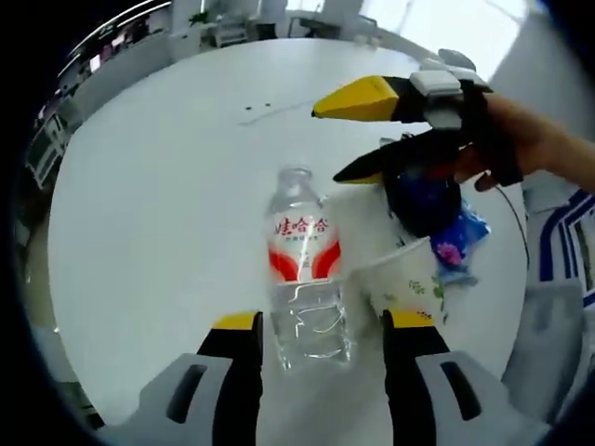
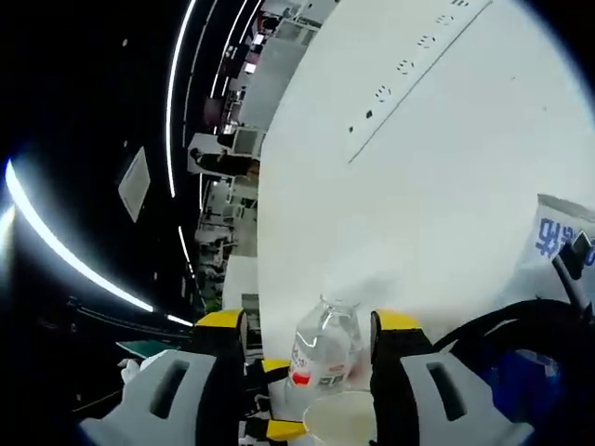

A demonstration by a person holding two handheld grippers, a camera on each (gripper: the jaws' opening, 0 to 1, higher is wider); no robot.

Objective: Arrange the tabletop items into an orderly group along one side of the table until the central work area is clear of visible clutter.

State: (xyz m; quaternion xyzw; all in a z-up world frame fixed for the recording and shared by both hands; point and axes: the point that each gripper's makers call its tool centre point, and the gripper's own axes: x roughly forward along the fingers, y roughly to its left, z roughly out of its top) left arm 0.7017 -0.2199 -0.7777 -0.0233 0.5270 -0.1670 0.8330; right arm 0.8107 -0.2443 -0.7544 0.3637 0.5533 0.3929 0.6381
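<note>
A clear water bottle (image 1: 302, 269) with a red and white label stands upright on the white table (image 1: 158, 186). It stands between the jaws of my left gripper (image 1: 323, 319), which is open, with a gap on the bottle's right side. Just right of the bottle is a floral paper cup (image 1: 409, 279). My right gripper (image 1: 327, 144), held by a hand, hovers open above and behind the cup, with nothing in it. In the right gripper view, my right gripper (image 2: 310, 321) looks down on the bottle (image 2: 325, 348), the cup's rim (image 2: 339, 418) and the left gripper (image 2: 271, 398).
A blue snack packet (image 1: 460, 237) and a dark blue object (image 1: 423, 200) lie behind the cup, near the table's right edge. A white packet with blue print (image 2: 558, 237) and a black cable (image 2: 483, 325) sit at the right. The table's far and left parts are bare.
</note>
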